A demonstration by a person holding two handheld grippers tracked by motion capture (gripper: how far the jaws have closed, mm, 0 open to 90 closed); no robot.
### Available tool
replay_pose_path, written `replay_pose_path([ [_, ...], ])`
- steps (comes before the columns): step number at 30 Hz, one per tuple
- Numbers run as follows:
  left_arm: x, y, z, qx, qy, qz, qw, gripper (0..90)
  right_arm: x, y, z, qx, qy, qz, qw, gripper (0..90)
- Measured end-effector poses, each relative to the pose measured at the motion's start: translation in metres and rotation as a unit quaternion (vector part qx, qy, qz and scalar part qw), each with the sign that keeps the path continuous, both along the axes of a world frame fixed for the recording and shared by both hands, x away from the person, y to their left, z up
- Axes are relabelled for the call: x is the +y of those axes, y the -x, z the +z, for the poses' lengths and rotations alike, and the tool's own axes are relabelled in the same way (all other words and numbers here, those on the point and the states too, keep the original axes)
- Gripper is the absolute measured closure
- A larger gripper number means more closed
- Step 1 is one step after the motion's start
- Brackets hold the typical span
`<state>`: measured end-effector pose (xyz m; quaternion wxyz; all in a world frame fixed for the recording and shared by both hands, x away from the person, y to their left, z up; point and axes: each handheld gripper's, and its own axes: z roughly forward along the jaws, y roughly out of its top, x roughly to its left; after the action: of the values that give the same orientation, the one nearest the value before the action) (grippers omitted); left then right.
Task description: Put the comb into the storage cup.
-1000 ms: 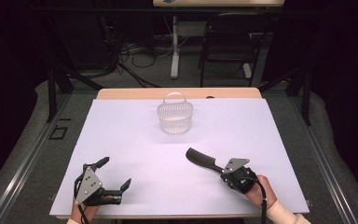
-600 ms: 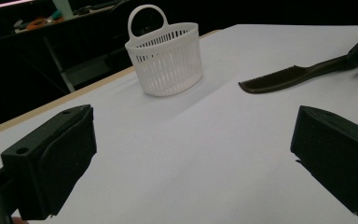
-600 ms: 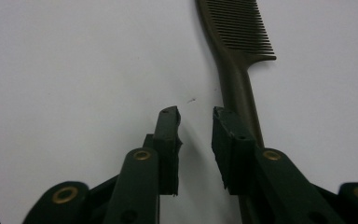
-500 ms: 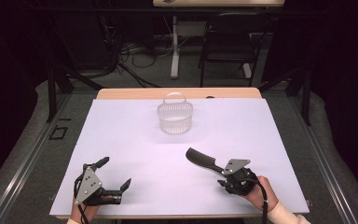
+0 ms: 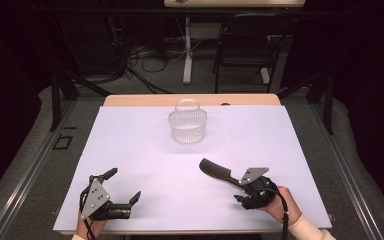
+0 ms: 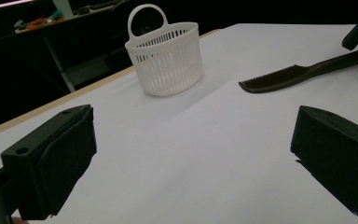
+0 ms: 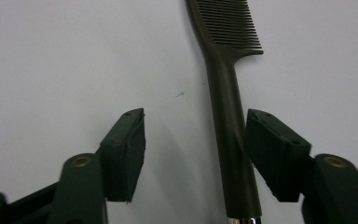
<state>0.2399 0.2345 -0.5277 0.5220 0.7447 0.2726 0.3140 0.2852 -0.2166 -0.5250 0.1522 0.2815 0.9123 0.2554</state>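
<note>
A dark comb [image 5: 219,172] lies flat on the white table cover, teeth end toward the middle. Its handle [image 7: 228,140] runs between the jaws of my right gripper [image 7: 196,121], close against the right pad, with a wide gap to the left pad. These jaws have just been opening and do not press on the handle. The right gripper [image 5: 240,191] sits near the front right. My left gripper [image 5: 123,185] rests at the front left, open and empty [image 6: 194,114]. A white slotted basket [image 5: 187,125] with a loop handle stands upright at the back centre.
The white cover [image 5: 130,145] spans most of the table, with a strip of wooden edge [image 5: 145,100] at the back. From the left gripper view the basket [image 6: 165,58] and comb [image 6: 307,72] lie ahead. A chair [image 5: 245,45] and cables sit on the floor beyond.
The right gripper's jaws have spread apart, letting go of the comb's handle. The comb lies where it was. The left gripper has stayed still.
</note>
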Motion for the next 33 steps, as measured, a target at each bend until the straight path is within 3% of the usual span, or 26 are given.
replay_pose_path([
  [13, -0.001, 0.0, 0.0, 0.001, 0.0, 0.001, 1.0, 0.1, 0.004, -0.014, 0.004, 0.014, 0.012, -0.004, 0.9998, 14.2],
  [19, -0.001, 0.0, 0.0, 0.0, 0.0, 0.001, 1.0, 0.1, 0.008, -0.022, 0.005, 0.027, 0.026, -0.014, 0.9992, 0.0],
  [33, 0.0, 0.0, 0.0, 0.0, 0.0, 0.0, 1.0, 0.1, 0.027, -0.04, 0.01, 0.051, 0.051, -0.002, 0.9974, 1.5],
])
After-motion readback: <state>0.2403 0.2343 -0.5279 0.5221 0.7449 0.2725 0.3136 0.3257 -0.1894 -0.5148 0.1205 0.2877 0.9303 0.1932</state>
